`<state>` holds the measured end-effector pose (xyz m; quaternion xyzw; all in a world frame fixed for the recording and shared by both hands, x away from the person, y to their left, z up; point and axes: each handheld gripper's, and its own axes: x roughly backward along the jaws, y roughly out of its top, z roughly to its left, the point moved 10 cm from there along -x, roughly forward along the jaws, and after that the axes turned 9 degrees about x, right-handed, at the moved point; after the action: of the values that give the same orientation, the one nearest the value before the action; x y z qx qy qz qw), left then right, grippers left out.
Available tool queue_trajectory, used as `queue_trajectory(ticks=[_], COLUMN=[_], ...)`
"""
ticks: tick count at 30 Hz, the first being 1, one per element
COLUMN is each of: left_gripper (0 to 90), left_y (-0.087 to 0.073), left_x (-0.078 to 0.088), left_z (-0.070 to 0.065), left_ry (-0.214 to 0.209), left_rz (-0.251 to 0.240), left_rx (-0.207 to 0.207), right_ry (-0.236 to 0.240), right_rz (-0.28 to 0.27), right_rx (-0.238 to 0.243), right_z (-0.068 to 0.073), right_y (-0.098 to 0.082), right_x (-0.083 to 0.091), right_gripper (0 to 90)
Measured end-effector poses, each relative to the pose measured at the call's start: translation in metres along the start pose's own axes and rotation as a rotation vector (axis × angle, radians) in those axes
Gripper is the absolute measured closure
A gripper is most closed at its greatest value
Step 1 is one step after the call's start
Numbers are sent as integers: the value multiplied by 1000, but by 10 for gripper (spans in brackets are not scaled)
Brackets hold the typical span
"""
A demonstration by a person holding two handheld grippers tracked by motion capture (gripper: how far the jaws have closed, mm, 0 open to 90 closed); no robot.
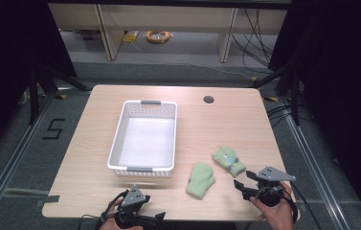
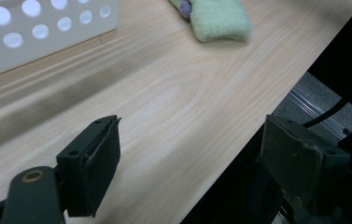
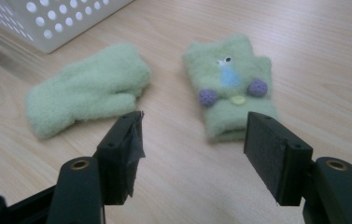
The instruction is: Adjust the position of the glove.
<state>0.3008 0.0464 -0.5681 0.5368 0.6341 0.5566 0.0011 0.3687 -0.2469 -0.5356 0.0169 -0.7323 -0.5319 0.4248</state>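
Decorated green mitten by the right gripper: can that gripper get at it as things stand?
Probably yes. The right gripper is open and aimed at the decorated mitten, with bare table between them; the plain mitten lies apart, off to one side.

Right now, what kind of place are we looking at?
Probably a lab or workshop set up for recording: a wooden table fenced by dark curtains, a marked floor with a taped number, and loose cables.

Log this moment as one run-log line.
left claw: open, empty | right claw: open, nearing decorated mitten | plain mitten: on table | basket: empty
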Motion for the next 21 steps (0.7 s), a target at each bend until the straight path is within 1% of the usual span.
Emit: queue_trajectory(ticks=[1, 2, 3, 6, 7, 8, 9, 10, 11, 12, 13, 14, 15, 16, 17, 18, 19, 20, 21], left_gripper=[196, 196, 197, 197, 197, 197, 197, 197, 198, 199, 200, 201, 202, 204, 204, 207, 208, 209, 212], left_y=[0, 1, 2, 5, 8, 8, 10, 13, 14, 16, 18, 18, 22, 22, 25, 25, 26, 28, 30], left_x=[1, 0, -1, -3, -5, -5, -7, -9, -10, -12, -13, -13, -16, -16, -18, -19, -22, -24, -25], left_z=[-1, -2, -3, -5, -7, -7, -10, -12, -12, -15, -16, -16, -18, -18, -19, -20, -20, -22, -23], left_ry=[-2, -4, -5, -11, -11, -12, -18, -19, -19, -24, -28, -28, -32, -32, -24, -37, -34, -36, -42], left_rz=[6, 9, 5, -6, -12, 5, -1, -9, -1, -10, -8, -8, -12, -12, -22, -14, 3, -2, -5], left_rx=[-6, -12, -16, -10, -18, -31, -8, -25, -42, -34, -41, -41, -44, -44, -39, -40, -58, -56, -56], right_ry=[-1, 0, 2, 2, -2, 1, -5, 15, 7, 20, 9, 20, 15, 15, 29, 26, 36, 37, 39], right_rz=[-1, -5, -8, -19, -21, -21, -23, -16, -17, -23, -20, -21, -14, -14, -19, -8, -14, -15, -5], right_rx=[-3, 4, 11, 0, 14, 10, 17, 10, -14, 19, 24, 18, 11, 11, 39, 28, 66, 73, 55], right_z=[0, 0, 0, 1, 1, 2, 1, 4, 6, 5, 5, 8, 9, 9, 9, 12, 12, 12, 15], right_y=[1, 2, 3, 6, 9, 10, 12, 12, 14, 16, 17, 19, 19, 19, 21, 23, 26, 28, 28], right_x=[0, 0, 0, 0, -1, -1, 0, -1, 0, -2, -1, -2, -2, -2, -3, -4, -7, -8, -9], right_gripper=[383, 384, 384, 384, 384, 385, 388, 390, 393, 397, 406, 416, 421, 421, 427, 438, 447, 451, 454])
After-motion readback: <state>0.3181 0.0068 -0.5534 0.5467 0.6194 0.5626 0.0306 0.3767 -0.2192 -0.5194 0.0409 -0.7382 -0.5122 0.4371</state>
